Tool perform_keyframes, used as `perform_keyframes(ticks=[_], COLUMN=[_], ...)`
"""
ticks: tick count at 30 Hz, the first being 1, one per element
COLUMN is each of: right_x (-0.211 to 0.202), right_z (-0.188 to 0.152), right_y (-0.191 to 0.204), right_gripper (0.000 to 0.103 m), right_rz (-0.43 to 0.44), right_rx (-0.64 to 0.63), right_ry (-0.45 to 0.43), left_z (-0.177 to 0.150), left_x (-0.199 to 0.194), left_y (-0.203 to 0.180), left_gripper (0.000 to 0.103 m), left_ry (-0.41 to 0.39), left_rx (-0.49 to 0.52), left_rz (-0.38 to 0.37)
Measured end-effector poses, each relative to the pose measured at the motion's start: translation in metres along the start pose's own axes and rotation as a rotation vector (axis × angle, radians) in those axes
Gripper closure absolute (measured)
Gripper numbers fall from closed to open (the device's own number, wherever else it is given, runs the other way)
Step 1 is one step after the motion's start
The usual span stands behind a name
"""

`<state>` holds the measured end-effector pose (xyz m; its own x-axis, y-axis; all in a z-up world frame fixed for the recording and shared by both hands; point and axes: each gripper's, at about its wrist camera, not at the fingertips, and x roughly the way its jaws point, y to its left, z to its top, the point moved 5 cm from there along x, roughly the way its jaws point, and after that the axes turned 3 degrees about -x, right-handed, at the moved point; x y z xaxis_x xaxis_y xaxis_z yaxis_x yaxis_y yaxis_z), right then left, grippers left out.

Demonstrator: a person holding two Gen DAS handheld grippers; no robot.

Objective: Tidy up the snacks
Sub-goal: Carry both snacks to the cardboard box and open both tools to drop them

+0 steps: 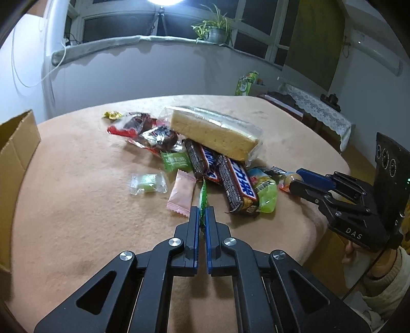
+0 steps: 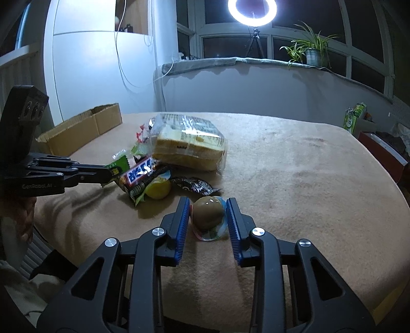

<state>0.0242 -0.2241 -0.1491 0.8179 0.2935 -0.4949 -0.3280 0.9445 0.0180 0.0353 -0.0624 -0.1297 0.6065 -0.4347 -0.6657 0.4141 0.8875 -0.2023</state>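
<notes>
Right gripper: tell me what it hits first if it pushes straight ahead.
The right gripper already has the brown round snack in clear wrap between its fingers. Past that, the dark crinkled wrapper likely comes next, then the bagged sponge cake; depth is hard to judge.

A tan cloth (image 2: 294, 179) covered the table under the jaws and spread far ahead of them. Beyond its far edge a grey-padded sill (image 2: 205, 64) ran across, well past the jaws. A potted plant (image 2: 311, 51) stood on the sill, ahead and to the right. A ring light (image 2: 252, 11) on a tripod (image 2: 253, 43) glared above it, straight ahead. A lace-draped cabinet (image 1: 317, 110) sat off to the right.
</notes>
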Motion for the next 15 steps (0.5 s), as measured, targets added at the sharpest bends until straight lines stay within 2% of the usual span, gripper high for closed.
perform_keyframes(ticks=[8,15], right_x=[-0.014,-0.024], right_z=[0.012,0.034], right_y=[-0.002,0.001], right_gripper=[0.073,0.073], right_rz=[-0.003,0.004], right_rx=[0.022,0.028], right_ry=[-0.044,-0.076], left_z=[0.012,0.022], left_x=[-0.029,-0.057], left_y=[0.004,0.022], left_gripper=[0.1,0.1], left_ry=[-0.078,-0.141], left_rx=[-0.02,-0.049], left_rz=[-0.004,0.03])
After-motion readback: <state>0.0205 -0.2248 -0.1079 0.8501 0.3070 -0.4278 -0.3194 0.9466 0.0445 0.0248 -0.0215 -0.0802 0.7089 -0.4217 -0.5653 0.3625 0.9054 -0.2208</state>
